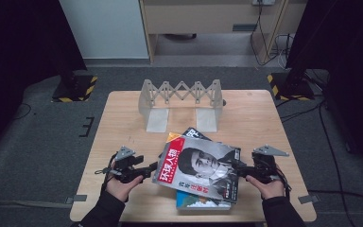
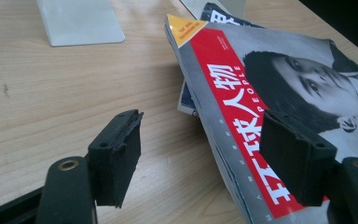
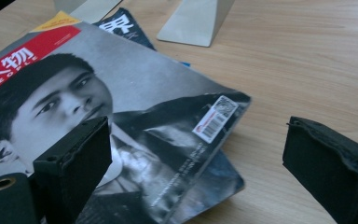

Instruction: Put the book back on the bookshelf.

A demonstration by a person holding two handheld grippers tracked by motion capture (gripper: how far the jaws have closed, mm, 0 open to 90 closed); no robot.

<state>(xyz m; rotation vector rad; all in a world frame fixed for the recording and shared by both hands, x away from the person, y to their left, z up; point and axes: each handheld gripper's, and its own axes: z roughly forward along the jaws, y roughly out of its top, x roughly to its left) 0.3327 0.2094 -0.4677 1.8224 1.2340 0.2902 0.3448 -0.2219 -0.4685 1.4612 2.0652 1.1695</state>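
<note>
Table: the pale wooden tabletop (image 1: 123, 118) carries everything, both grippers working low over its near edge.
Rack: the grey folding accordion book rack with two flat metal feet (image 1: 182, 94) stands beyond both grippers, well apart from them, probably where the magazines are meant to go.
Magazines: the glossy magazine with a red title band and a grey portrait cover (image 1: 198, 168) lies between the two grippers, askew on top of a dark-covered magazine (image 1: 194, 133) and a blue-and-white one (image 1: 201, 202), its spine edge raised off the wood.
Left gripper: the left gripper (image 1: 144, 171) is unclenched, jaws straddling the spine edge (image 2: 223, 154), pads not pressing.
Right gripper: the right gripper (image 1: 246, 171) gapes, one jaw over the cover, the other over bare wood, straddling the barcode corner (image 3: 216, 116) for a two-sided lift.
</note>
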